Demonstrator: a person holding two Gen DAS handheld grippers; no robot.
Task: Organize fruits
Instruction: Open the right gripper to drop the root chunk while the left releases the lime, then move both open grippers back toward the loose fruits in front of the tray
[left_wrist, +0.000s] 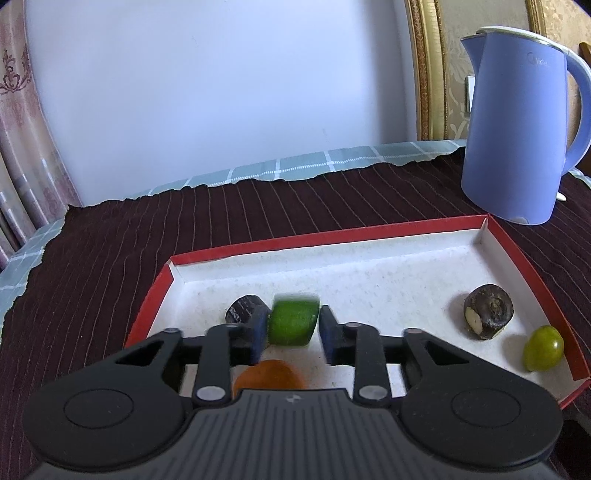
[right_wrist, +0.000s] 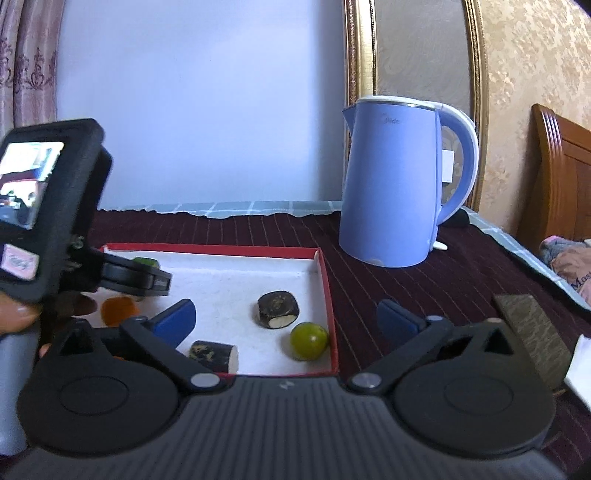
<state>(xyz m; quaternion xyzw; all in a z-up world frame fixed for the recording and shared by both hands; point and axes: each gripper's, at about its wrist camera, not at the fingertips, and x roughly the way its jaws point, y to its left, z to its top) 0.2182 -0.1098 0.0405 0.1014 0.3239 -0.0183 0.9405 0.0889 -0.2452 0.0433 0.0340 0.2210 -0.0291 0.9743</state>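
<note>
Green fruit between the left claw's pads

Left claw (left_wrist: 292, 332), slightly parted, straddles the green fruit (left_wrist: 293, 323) near the tray's (left_wrist: 332, 236) left wall, apparently released; right claw (right_wrist: 286, 321) gapes wide, empty, over the right wall.

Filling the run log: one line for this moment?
left tongs: open around green fruit | right tongs: open, empty | tray: six fruits

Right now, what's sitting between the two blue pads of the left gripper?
A green fruit piece, blurred, sits between the left gripper's pads over the red-rimmed tray; a small gap shows on its right side. Left wrist view.
</note>
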